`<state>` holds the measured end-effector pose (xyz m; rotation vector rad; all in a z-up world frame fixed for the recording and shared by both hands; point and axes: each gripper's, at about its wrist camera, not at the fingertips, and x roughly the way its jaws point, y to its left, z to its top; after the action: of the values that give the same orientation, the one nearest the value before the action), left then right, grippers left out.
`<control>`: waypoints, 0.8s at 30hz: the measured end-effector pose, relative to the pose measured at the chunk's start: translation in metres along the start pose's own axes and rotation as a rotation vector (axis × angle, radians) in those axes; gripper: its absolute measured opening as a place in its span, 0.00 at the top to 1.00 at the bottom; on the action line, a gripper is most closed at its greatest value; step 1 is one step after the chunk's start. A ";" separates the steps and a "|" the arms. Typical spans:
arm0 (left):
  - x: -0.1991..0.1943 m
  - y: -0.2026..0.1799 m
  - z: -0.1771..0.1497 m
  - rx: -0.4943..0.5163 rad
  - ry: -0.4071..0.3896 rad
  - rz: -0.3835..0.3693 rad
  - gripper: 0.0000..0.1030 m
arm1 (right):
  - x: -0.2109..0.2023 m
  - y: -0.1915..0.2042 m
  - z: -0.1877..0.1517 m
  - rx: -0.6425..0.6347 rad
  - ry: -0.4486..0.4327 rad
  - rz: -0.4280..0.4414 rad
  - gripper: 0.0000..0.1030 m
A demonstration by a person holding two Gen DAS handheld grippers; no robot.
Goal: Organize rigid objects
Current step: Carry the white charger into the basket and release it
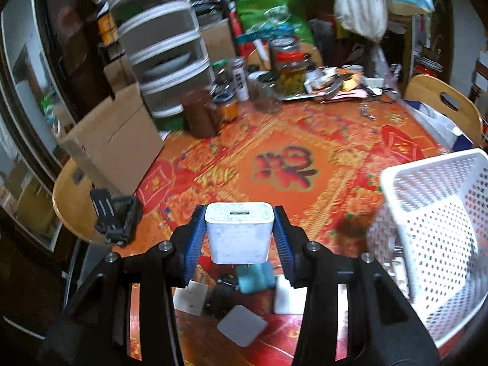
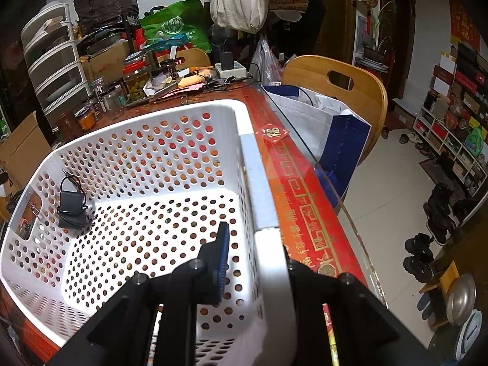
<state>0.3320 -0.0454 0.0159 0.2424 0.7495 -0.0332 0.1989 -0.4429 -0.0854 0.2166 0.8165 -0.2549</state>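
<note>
My left gripper is shut on a white USB charger, held above the red patterned table. Below it lie a teal object, a grey square pad, two white blocks and a black item. A white perforated basket stands to the right. In the right wrist view my right gripper is shut on the basket's right rim, one blue-padded finger inside, the other hidden outside. A black adapter with its cord lies in the basket's left corner.
A cardboard box and a black holder sit at the table's left. Jars, bottles and clutter crowd the far edge by a drawer tower. A wooden chair with a white-blue bag stands beyond the right edge.
</note>
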 end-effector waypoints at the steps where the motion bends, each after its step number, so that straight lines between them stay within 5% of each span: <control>1: -0.008 -0.006 0.002 0.011 -0.009 -0.007 0.60 | 0.000 0.000 0.000 0.000 0.000 0.001 0.85; 14: -0.066 -0.090 0.018 0.116 -0.052 -0.097 0.60 | 0.001 -0.001 0.000 -0.005 0.001 0.014 0.84; 24: -0.056 -0.168 0.012 0.230 0.000 -0.162 0.60 | 0.001 -0.003 -0.002 -0.007 0.001 0.032 0.84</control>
<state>0.2796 -0.2150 0.0275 0.4005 0.7642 -0.2740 0.1970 -0.4450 -0.0880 0.2226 0.8141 -0.2221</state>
